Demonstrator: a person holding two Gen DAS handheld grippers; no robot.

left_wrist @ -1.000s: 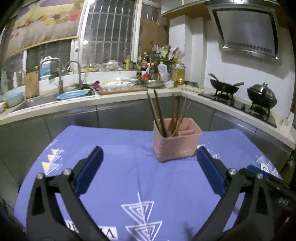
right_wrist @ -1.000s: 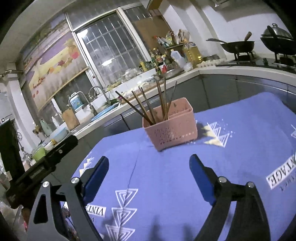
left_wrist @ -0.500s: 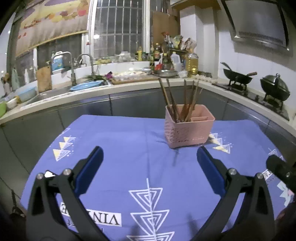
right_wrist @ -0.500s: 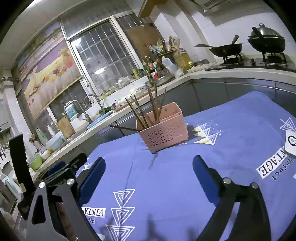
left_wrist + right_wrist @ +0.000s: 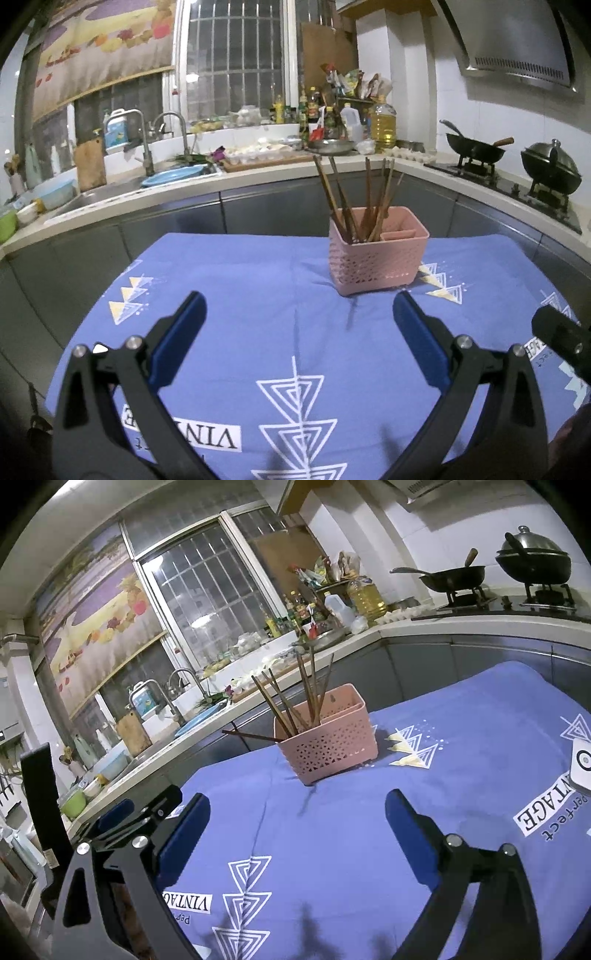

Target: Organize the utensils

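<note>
your left gripper (image 5: 297, 312) is spread wide with nothing between its blue pads (image 5: 179, 338), hovering over the blue tablecloth (image 5: 258, 295). your right gripper (image 5: 295, 808) has just been opening and is also spread wide and empty. the pink utensil basket (image 5: 378, 254) stands upright on the cloth ahead of both tools, well clear of the pads. the wooden chopsticks (image 5: 347, 199) lean inside one compartment of it; in the right wrist view one chopstick (image 5: 249, 734) pokes out sideways over the rim.
</note>
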